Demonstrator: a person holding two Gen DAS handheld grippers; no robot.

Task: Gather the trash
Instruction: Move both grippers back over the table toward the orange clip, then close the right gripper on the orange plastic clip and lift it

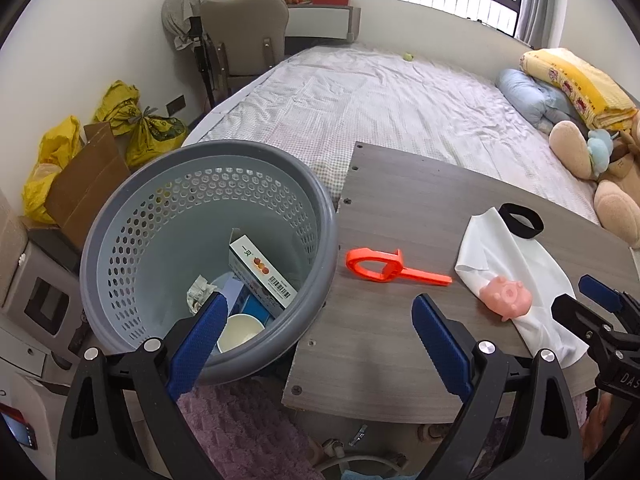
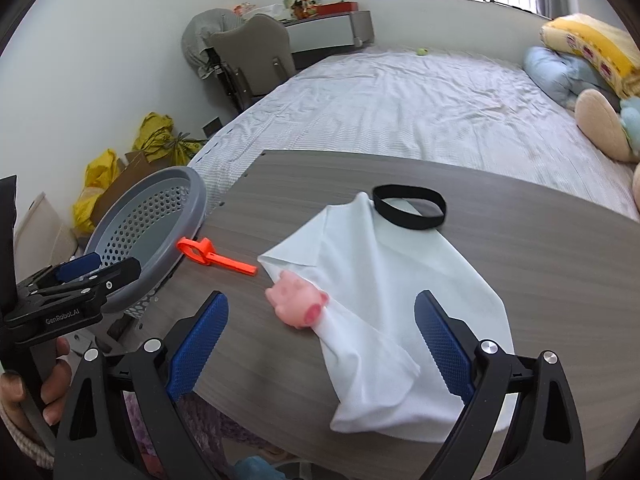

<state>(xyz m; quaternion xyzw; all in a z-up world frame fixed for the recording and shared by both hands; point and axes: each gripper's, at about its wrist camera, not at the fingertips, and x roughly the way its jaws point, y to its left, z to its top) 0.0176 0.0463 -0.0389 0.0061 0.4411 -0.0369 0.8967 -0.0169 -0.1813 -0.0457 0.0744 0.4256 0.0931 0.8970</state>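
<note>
left gripper (image 1: pixel 318 344): we hold it spread wide with nothing between the blue pads; one finger (image 1: pixel 196 340) hangs over the mouth of the bin, the other over the board.
right gripper (image 2: pixel 320 346): we hold this one wide open too, gripping nothing; it hangs over the near edge of the board, with the cloth and the pig lying between and just ahead of its fingers.
bin (image 1: pixel 132 216): a grey plastic basket with a perforated wall, standing just beside the left edge of the board, its rim touching or nearly touching that edge.
trash in the bin: we see a small carton (image 1: pixel 260 272) with a barcode leaning against the wall, a crumpled wrapper (image 1: pixel 200 292) and a paper cup (image 1: pixel 240 332) at the bottom.
board (image 1: pixel 400 208): a grey wood-grain panel lying across the foot of the bed (image 1: pixel 360 92).
orange tool (image 1: pixel 390 268): a flat plastic piece with a loop at one end, lying on the board near the bin.
cloth (image 2: pixel 400 280): a white cloth spread and partly folded over the right half of the board.
pig (image 2: pixel 298 302): a small pink toy pig resting on the near left fold of the cloth.
black band (image 2: pixel 408 207): a loop lying at the far corner of the cloth, partly on it.
hand (image 2: pixel 48 384): in the right wrist view we see fingers wrapped round the handle of the left gripper.
</note>
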